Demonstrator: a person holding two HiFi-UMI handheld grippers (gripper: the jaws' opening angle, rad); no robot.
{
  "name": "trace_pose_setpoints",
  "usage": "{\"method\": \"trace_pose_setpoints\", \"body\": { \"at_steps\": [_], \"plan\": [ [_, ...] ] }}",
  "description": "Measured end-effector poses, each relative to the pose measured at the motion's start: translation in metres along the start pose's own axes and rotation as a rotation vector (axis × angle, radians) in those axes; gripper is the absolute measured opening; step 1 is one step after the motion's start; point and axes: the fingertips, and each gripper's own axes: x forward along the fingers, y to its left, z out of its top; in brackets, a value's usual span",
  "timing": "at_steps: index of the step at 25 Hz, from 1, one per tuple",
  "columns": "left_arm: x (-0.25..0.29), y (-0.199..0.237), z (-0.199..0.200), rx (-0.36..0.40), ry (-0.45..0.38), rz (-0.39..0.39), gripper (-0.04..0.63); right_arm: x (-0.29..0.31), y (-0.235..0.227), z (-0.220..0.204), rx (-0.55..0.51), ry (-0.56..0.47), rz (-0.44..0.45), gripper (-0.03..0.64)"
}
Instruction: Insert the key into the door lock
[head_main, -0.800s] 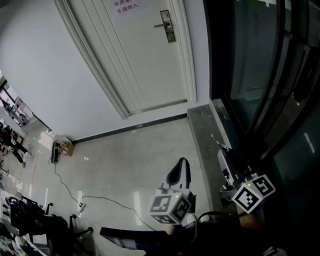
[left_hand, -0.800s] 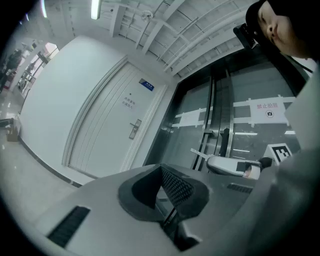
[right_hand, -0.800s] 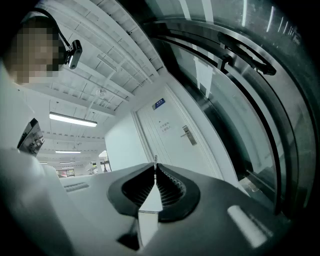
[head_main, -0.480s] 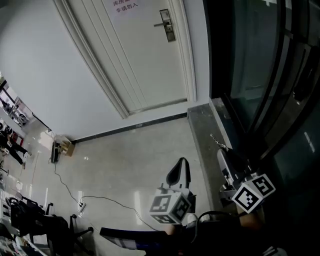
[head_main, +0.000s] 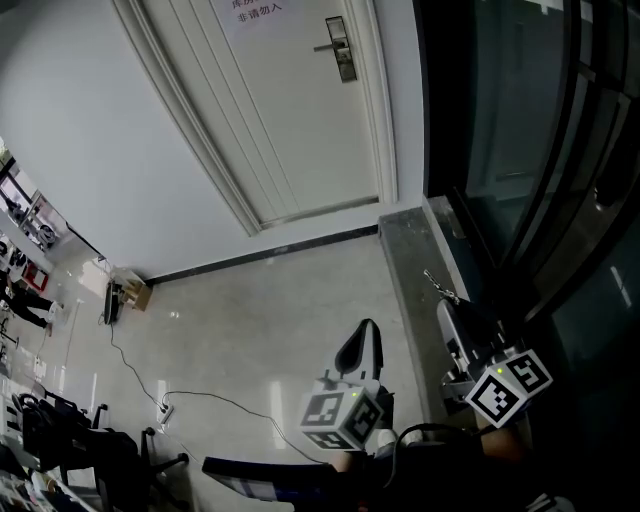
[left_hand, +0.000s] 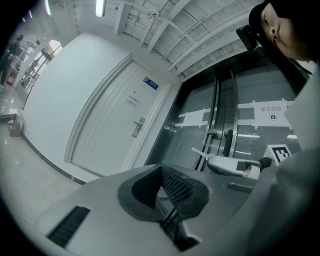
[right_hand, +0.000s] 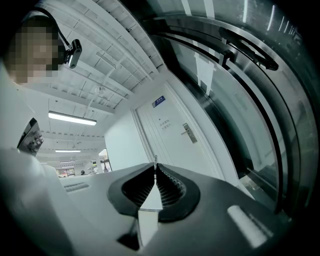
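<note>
- Your left gripper (left_hand: 161, 172) is clenched: its ribbed pads (left_hand: 175, 186) press together with nothing between them. In the head view it sits low and central, and its base is lost in the dark shapes along the bottom edge.
- Your right gripper (right_hand: 155, 172) is clamped on the key (right_hand: 155, 161). Its own view shows the key only edge-on, as a thin sliver poking past the jaw tips (the head view gives you more: a slim metal blade slanting up and to the left). The part you grip is buried between the pads.
- The right gripper hangs over a grey stone strip (head_main: 405, 260) that runs beside a dark glass wall (head_main: 520, 150).
- The pale floor (head_main: 260, 320) spreads out to the left, with a thin cable (head_main: 125, 365) trailing across it. The clutter at the far left edge is cut off and too small to identify.
- The white door (head_main: 290, 120) stands at the top of the head view with its upper part cropped. The paper notice (head_main: 252, 8) on it is also cropped and its print is unreadable.
- The door lock (head_main: 341, 48) is a metal plate with a lever, near the door's right edge. Its keyhole is too small to make out, and the key is well apart from it.
</note>
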Motion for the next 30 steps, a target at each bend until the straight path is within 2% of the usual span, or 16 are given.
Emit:
{"method": "trace_pose_setpoints", "body": {
  "at_steps": [6,10,17,22,30],
  "plan": [
    [-0.002,0.028,-0.002,-0.016,0.022,0.01,0.0,0.021,0.005,-0.011,0.01,0.008,-0.011,0.012],
    [0.005,0.045,-0.002,-0.048,0.034,0.013,0.0,0.036,0.009,-0.015,-0.028,0.007,-0.018,0.012],
    [0.036,0.07,0.004,-0.057,0.033,0.004,0.0,0.075,0.0,-0.02,-0.056,0.01,-0.012,0.012],
    [0.091,0.092,0.009,-0.041,0.033,0.01,0.0,0.127,-0.03,-0.015,-0.075,0.005,0.02,0.012],
    [0.197,0.106,0.047,-0.02,0.005,0.009,0.0,0.215,-0.091,0.024,-0.095,0.004,0.049,0.012]
  ]
}}
